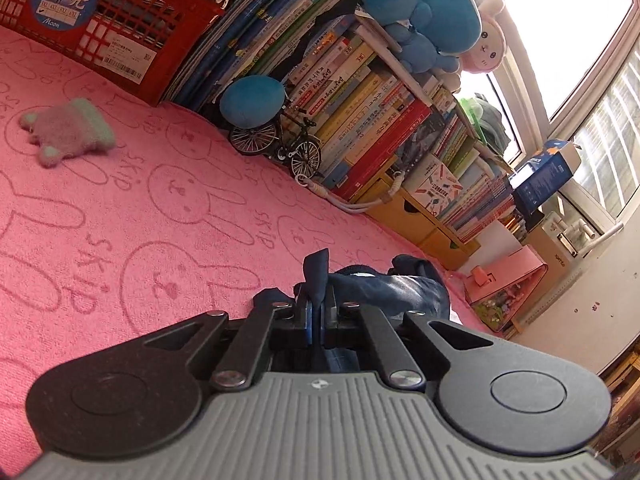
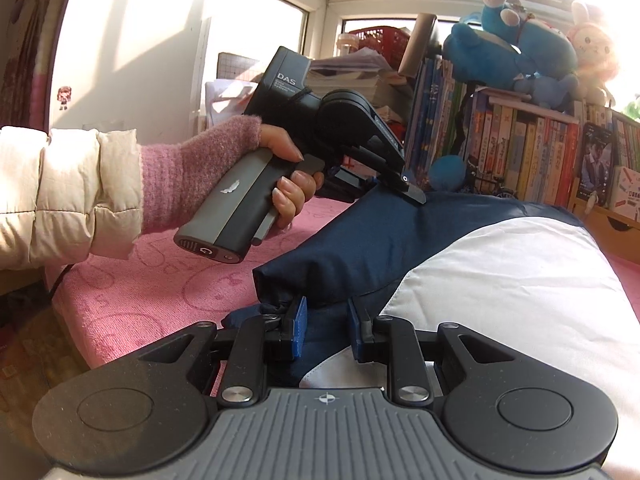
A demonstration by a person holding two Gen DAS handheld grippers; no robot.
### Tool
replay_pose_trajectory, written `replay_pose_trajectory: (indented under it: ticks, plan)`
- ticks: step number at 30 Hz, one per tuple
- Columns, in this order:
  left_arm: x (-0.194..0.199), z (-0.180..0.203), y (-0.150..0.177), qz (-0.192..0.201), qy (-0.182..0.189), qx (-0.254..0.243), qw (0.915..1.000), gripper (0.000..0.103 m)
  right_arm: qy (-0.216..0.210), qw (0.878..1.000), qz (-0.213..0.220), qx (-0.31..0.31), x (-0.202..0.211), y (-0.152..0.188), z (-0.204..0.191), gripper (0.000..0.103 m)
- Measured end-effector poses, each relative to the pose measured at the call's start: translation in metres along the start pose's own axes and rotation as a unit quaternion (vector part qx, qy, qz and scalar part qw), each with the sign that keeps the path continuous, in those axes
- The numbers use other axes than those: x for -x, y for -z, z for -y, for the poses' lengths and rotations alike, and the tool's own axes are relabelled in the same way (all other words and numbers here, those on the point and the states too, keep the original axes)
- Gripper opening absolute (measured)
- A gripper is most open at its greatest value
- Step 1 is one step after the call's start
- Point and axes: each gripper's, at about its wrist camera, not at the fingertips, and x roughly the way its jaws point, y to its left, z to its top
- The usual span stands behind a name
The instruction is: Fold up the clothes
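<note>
A navy and white garment [image 2: 500,272] lies on the pink rabbit-print bed cover [image 2: 160,292]. In the left wrist view my left gripper [image 1: 318,302] is shut on a pinch of the navy cloth [image 1: 416,292], and a flap sticks up between its fingers. The right wrist view shows that left gripper [image 2: 415,197] held by a hand [image 2: 288,184] in a pink sleeve, with its tips on a raised ridge of the navy cloth. My right gripper [image 2: 327,330] sits at the garment's near edge, its blue pads [image 2: 300,328] closed on a thick bunched fold of navy fabric.
A bookshelf [image 1: 372,120] packed with books lines the far side of the bed, with blue and pink plush toys [image 1: 436,12] on top. A red crate [image 1: 112,28], a model bicycle [image 1: 288,144] and a small grey-green plush item [image 1: 66,132] sit on the cover. Windows stand behind.
</note>
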Motion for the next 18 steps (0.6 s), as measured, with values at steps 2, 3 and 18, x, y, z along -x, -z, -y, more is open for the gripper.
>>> replay_pose_trajectory:
  ticks: [2, 3, 18]
  plan:
    - [0.001, -0.002, -0.004, 0.014, -0.011, 0.008, 0.9998, 0.005, 0.0, 1.0, 0.0, 0.001, -0.001, 0.0, -0.001, 0.025]
    - [0.003, -0.003, -0.008, 0.029, -0.027, 0.015, 0.9991, 0.005, 0.0, 1.0, 0.0, 0.001, -0.002, 0.0, -0.002, 0.025]
    - [0.036, 0.111, 0.054, -0.029, -0.276, -0.288, 0.9165, 0.035, -0.058, 0.997, 0.012, -0.058, 0.011, -0.001, 0.012, 0.035]
